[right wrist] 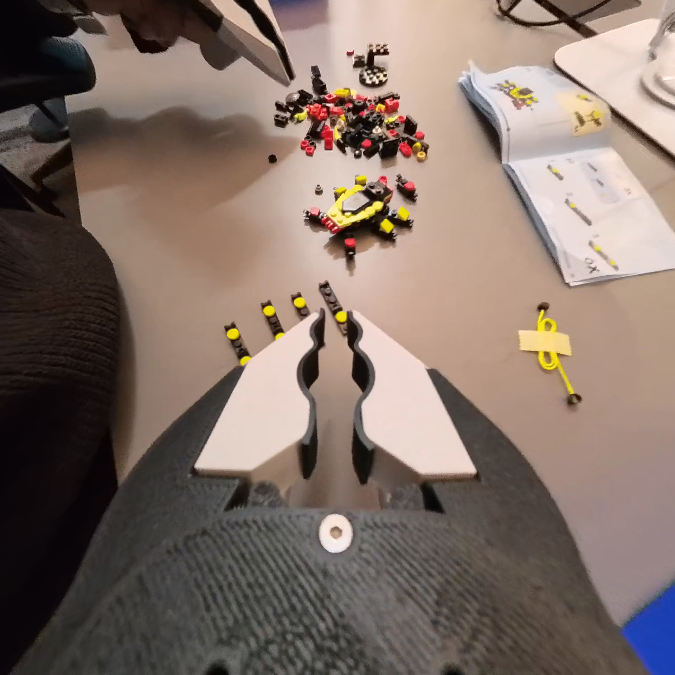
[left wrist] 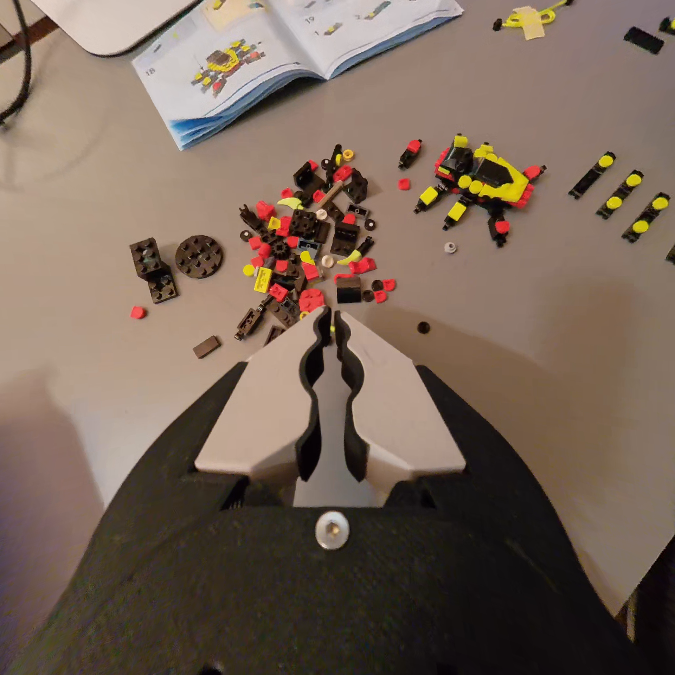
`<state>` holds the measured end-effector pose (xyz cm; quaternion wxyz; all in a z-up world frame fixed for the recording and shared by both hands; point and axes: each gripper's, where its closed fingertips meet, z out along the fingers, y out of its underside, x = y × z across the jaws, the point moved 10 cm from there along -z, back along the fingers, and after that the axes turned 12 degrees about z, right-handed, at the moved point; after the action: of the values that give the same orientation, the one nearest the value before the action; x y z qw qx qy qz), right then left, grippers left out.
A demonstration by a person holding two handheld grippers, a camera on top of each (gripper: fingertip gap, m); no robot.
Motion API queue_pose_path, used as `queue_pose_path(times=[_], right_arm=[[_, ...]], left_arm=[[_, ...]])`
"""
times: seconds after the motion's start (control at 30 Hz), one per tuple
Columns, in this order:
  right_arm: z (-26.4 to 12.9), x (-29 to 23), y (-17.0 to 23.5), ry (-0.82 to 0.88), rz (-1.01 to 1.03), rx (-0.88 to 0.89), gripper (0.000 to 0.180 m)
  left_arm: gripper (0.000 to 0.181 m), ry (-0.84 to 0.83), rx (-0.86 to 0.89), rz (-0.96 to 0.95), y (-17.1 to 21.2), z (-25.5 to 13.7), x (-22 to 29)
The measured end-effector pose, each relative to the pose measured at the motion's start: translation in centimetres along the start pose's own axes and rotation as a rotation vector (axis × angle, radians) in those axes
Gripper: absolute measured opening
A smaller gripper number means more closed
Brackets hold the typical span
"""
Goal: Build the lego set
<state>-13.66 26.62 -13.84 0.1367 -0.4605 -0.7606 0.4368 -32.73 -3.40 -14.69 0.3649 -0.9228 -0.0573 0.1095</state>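
The left gripper hangs low at the near edge of the loose pile, tips pointing at 12 o'clock. Its fingers are almost together, and a small bit of yellow shows in the slit between them. I cannot tell if it is pinched there or only lying on the table behind, so the grip is unsure.

The right gripper is released, with a clear gap between the fingers, and holds nothing. It hovers over the black strips with yellow dots, and one strip lies just under its tips.

The half-built model stands at about 2 o'clock from the pile in the left wrist view, well apart from both grippers. The booklet lies open at 12 o'clock.

The step seems to be picking one small part from the pile. To do it well, I think it is best to take a part from the edge of the pile, come down straight, and close slowly so the neighbours are not pushed away. The part should sit between the tips, not deep inside the wavy pads, otherwise placing it on the model will be hard.
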Motion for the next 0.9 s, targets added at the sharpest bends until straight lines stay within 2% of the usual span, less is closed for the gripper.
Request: queue_pose_path(times=[0.1,0.2,0.37,0.6,0.9], right_arm=[[0.4,-0.5,0.3,0.000,0.008,-0.007,0.009],[0.8,-0.2,0.5,0.012,-0.009,-0.022,0.007],[1.2,0.3,0.7,0.007,-0.015,-0.026,0.006],[0.5,1.5,0.7,0.097,0.007,-0.002,0.004],[0.0,1.8,0.2,0.089,0.053,0.067,0.005]], left_arm=[[0.000,0.013,-0.063,0.030,0.6,0.6,0.1],[0.001,-0.110,-0.106,0.034,1.2,0.7,-0.9],[0.000,0.018,-0.020,-0.118,1.6,0.6,-1.7],[0.000,-0.068,-0.086,-0.036,2.2,1.4,-2.0],[0.001,-0.138,0.047,-0.106,0.4,2.4,-4.5]])
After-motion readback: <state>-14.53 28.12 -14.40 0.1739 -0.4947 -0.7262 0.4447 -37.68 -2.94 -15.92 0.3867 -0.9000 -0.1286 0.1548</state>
